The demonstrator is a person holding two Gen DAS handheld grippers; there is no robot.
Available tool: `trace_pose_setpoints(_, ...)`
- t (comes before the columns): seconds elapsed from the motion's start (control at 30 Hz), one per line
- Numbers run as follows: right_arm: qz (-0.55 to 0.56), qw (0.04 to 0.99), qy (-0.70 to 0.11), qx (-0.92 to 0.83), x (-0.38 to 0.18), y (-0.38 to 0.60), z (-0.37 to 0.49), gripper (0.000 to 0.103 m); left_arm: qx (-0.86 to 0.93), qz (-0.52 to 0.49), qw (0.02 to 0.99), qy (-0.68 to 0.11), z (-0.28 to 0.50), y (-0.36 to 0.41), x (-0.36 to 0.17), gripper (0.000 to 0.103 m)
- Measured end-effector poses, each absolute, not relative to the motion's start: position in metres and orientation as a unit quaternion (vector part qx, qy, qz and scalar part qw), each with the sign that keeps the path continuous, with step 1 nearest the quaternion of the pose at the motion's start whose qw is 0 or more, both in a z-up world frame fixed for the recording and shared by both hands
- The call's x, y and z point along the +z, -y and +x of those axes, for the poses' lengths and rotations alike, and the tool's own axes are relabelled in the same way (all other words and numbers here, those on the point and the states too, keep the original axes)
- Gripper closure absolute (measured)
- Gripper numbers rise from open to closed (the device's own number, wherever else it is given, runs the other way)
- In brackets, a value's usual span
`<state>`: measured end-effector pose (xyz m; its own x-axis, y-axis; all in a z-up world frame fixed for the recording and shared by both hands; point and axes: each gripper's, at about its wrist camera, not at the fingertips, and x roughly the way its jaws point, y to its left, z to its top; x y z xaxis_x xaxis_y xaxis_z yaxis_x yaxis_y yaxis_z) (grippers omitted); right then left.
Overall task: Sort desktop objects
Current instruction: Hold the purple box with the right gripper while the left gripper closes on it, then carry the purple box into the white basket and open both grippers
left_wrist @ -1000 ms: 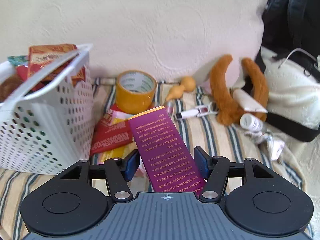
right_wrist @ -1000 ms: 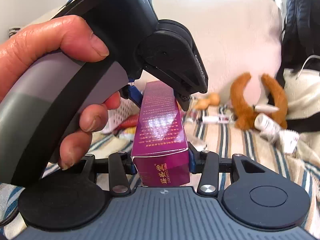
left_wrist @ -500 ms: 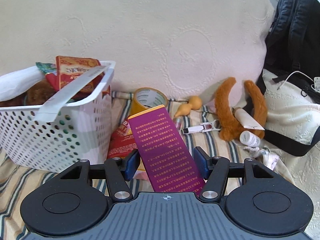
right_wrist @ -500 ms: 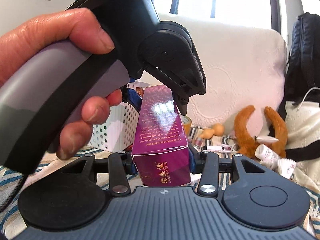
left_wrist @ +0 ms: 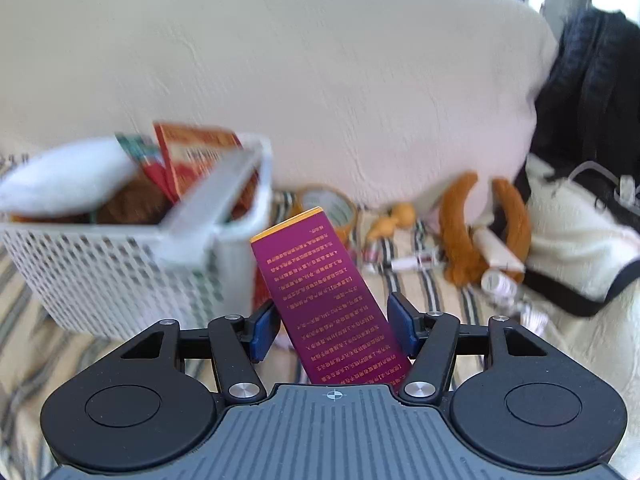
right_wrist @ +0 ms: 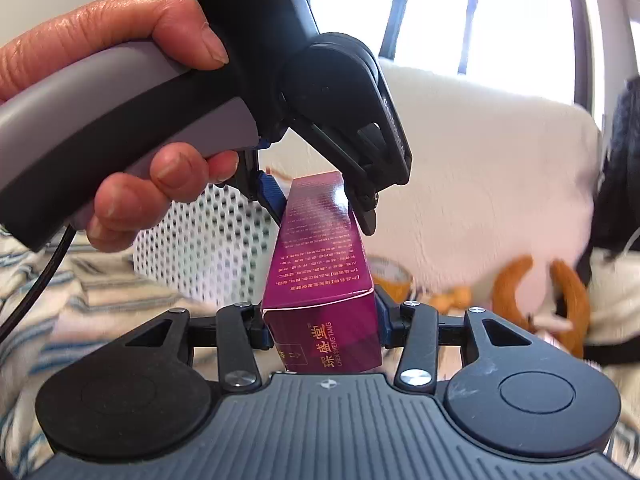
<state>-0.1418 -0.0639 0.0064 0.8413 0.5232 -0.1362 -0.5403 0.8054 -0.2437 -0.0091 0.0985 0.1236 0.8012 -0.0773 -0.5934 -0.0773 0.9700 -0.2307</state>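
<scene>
Between the 2 grippers, at centre frame in both views, sits the purple box [right_wrist: 320, 280]. The right gripper [right_wrist: 320, 330] has its jaws closed on the near end, both blue pads pressed to the box's sides. The left gripper [left_wrist: 332, 330] has its jaws around the far end; in the left wrist view the box leans between them and a gap shows beside the left-hand pad, so whether they clamp it cannot be told. A hand [right_wrist: 132, 120] holds that left gripper at upper left of the right wrist view.

Done so far, judged from the contents: the white basket [left_wrist: 120, 276] at left of the left wrist view already holds several packets and a white bundle.

Outstanding — the box is not yet in the basket. On the striped bedding [left_wrist: 444, 300] at right of frame lie a tape roll [left_wrist: 332, 208], a small gourd [left_wrist: 390, 220], a brown plush piece [left_wrist: 456, 236], tubes and small bottles, blurred. The task appears roughly half complete.
</scene>
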Motion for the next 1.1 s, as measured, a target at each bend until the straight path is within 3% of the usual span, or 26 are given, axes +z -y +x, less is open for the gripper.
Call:
trace_pose_setpoints(0.27, -0.142, 0.939, 0.025, 0.314, 0.09, -0.001, -0.1, 0.053, 0.033, -0.121, 0.96, -0.252, 0.008, -0.165, 0.218, 0.042)
trace_pose_setpoints(0.43, -0.122, 0.938, 0.015, 0.324, 0.114, -0.045, -0.064, 0.053, 0.047, -0.118, 0.962, -0.242, 0.041, -0.208, 0.238, 0.042)
trace_pose_setpoints(0.6, -0.132, 0.932, -0.03, 0.335, 0.104, -0.08, -0.022, 0.054, 0.068, -0.107, 0.959, -0.254, 0.081, -0.236, 0.212, 0.041)
trace_pose_setpoints(0.8, -0.152, 0.915, -0.121, 0.354, 0.07, -0.111, 0.027, 0.056, 0.111, -0.113, 0.931, -0.329, 0.14, -0.26, 0.146, 0.04)
trace_pose_setpoints(0.9, -0.162, 0.912, -0.13, 0.354, 0.061, -0.114, 0.04, 0.056, 0.1, -0.119, 0.937, -0.314, 0.147, -0.268, 0.133, 0.035)
trace_pose_setpoints(1.0, -0.128, 0.898, -0.171, 0.384, 0.064, -0.106, 0.059, 0.054, 0.105, -0.039, 0.946, -0.305, 0.155, -0.256, 0.126, 0.026)
trace_pose_setpoints(1.1, -0.123, 0.894, -0.179, 0.392, 0.063, -0.101, 0.064, 0.053, 0.1, -0.041, 0.943, -0.315, 0.159, -0.259, 0.123, 0.024)
